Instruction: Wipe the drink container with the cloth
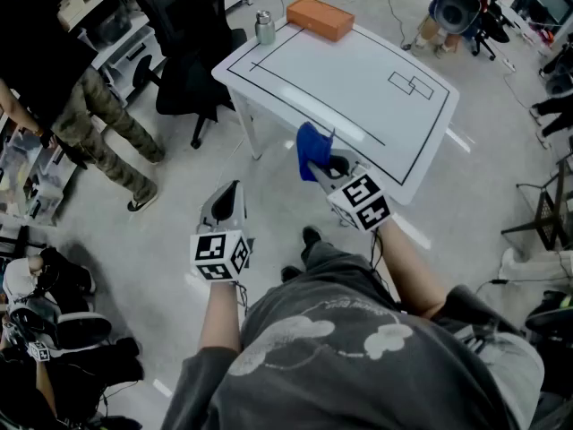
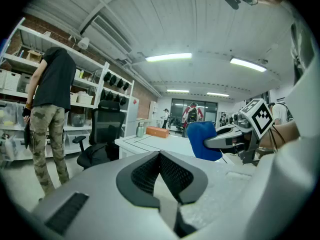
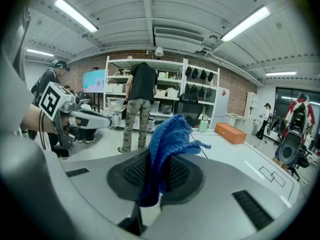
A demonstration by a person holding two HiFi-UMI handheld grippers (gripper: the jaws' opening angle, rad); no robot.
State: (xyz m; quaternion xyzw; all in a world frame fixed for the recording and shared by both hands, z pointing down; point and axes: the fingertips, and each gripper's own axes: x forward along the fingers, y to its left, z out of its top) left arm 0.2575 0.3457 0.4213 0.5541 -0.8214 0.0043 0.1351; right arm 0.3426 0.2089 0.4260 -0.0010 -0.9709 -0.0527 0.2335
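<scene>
The drink container (image 1: pixel 265 27), a small grey-green metal flask, stands upright at the far left corner of the white table (image 1: pixel 358 88); it also shows in the distance as the flask (image 2: pixel 141 129) and the flask (image 3: pixel 203 124). My right gripper (image 1: pixel 315 165) hovers over the table's near edge, shut on a blue cloth (image 1: pixel 310 149) that sticks up from its jaws. In the right gripper view the cloth (image 3: pixel 167 136) drapes between the right gripper (image 3: pixel 158 160) pads. My left gripper (image 1: pixel 234 189) is shut and empty, over the floor left of the table. The left gripper view shows its jaws (image 2: pixel 160 156) pressed together, with the cloth (image 2: pixel 202 140) beyond.
An orange box (image 1: pixel 320 18) lies at the table's far edge beside the flask. A black office chair (image 1: pixel 192 70) stands left of the table. A person in camouflage trousers (image 1: pixel 98 124) stands by shelving at the left. More chairs and gear sit at the far right.
</scene>
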